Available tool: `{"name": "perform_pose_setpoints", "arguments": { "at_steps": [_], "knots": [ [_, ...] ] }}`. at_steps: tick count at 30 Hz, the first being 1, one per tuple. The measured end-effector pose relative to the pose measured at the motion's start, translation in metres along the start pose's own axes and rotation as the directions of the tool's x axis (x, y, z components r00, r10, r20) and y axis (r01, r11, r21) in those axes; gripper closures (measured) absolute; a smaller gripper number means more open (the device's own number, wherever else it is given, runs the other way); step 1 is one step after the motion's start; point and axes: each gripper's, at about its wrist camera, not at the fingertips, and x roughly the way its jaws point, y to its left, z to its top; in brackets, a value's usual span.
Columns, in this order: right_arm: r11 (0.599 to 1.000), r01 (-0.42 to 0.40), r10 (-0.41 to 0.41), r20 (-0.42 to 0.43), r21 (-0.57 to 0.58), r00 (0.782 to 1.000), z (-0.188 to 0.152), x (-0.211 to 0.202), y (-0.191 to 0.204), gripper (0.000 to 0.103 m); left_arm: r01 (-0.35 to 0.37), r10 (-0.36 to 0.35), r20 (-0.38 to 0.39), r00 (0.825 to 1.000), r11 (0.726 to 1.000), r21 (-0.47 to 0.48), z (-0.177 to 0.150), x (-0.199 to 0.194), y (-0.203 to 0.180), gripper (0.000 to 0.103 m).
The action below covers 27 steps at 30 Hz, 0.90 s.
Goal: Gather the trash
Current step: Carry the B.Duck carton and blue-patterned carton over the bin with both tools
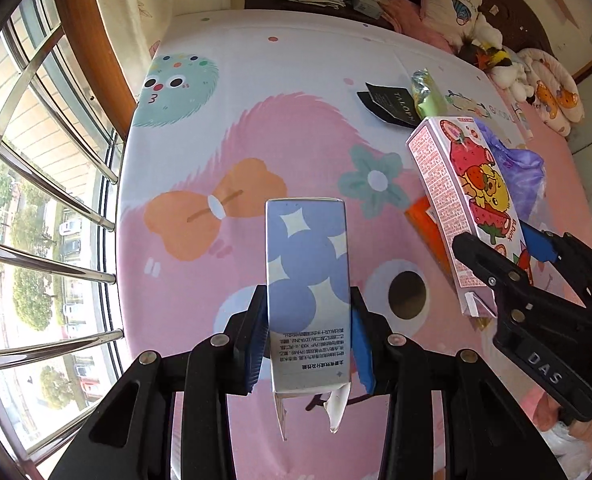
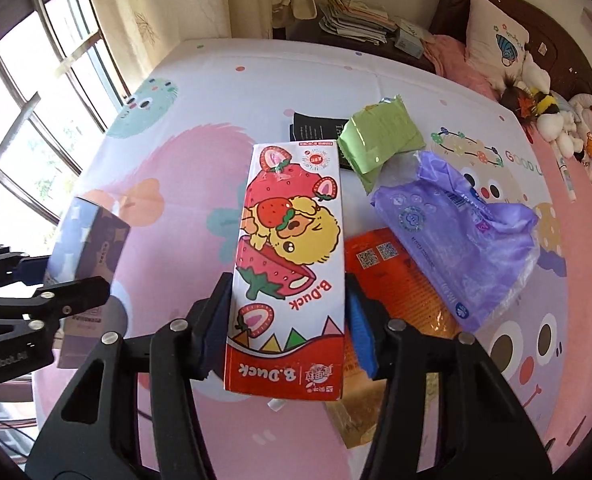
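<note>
My left gripper (image 1: 308, 320) is shut on a tall blue box with white stars (image 1: 308, 264), held upright above the bed with its torn bottom flaps hanging down. To its right, my right gripper (image 1: 500, 248) is shut on a strawberry-and-duck carton (image 1: 468, 184). In the right wrist view this carton (image 2: 291, 220) stands between the blue pads of the right gripper (image 2: 287, 308), which press on both its sides. At that view's left edge the blue box (image 2: 87, 236) shows blurred in the left gripper (image 2: 61, 280).
On the cartoon bed sheet (image 2: 199, 92) lie a green packet (image 2: 380, 136), a purple plastic bag (image 2: 456, 236), an orange packet (image 2: 392, 280) and a black card (image 2: 312, 128). Plush toys (image 2: 544, 108) and a pillow (image 2: 492, 40) sit at the headboard. A barred window (image 1: 35, 200) runs along the left.
</note>
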Motion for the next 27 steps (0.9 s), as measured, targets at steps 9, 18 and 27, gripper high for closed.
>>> {"name": "perform_pose_setpoints", "arguments": {
  "at_steps": [9,18,27],
  "knots": [
    [0.992,-0.099,0.096,0.046,0.076,0.994,-0.067,-0.085,-0.046,0.054,0.011,-0.015,0.031,0.999,0.994,0.109,-0.043,-0.032,-0.077,0.066],
    [0.978,-0.185,0.179,0.072,0.094,0.981,-0.163,-0.157,-0.111,0.054,0.003,-0.013,0.092,0.996,0.994,0.108,-0.122,-0.057,-0.178,0.066],
    [0.961,-0.268,0.259,0.126,0.063,0.958,-0.274,-0.219,-0.180,0.054,0.003,-0.014,0.108,0.994,0.995,0.097,-0.239,-0.048,-0.284,0.066]
  ]
}}
